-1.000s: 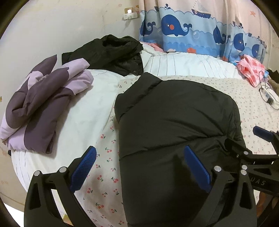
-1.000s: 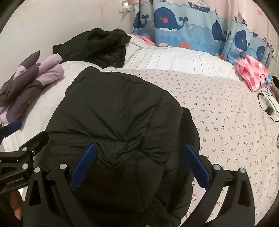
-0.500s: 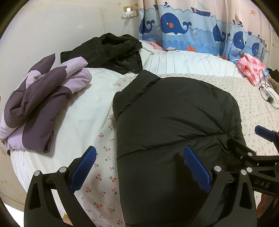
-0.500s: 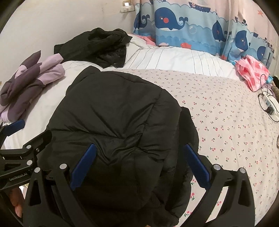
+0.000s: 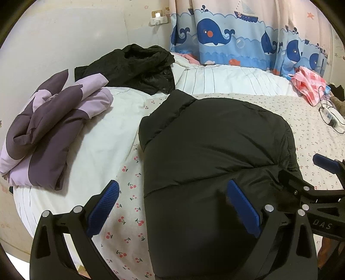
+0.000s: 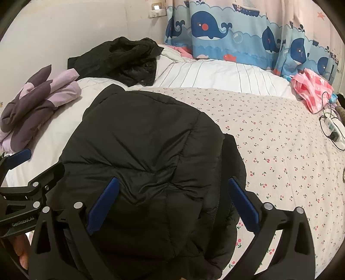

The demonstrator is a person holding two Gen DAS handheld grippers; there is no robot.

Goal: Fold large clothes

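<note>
Whale curtain, wall socket, power strip, cherry-print sheet.

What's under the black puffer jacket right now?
The black puffer jacket lies on the cherry-print sheet, its left edge by the white quilt. Whatever lies beneath its middle is covered.
</note>
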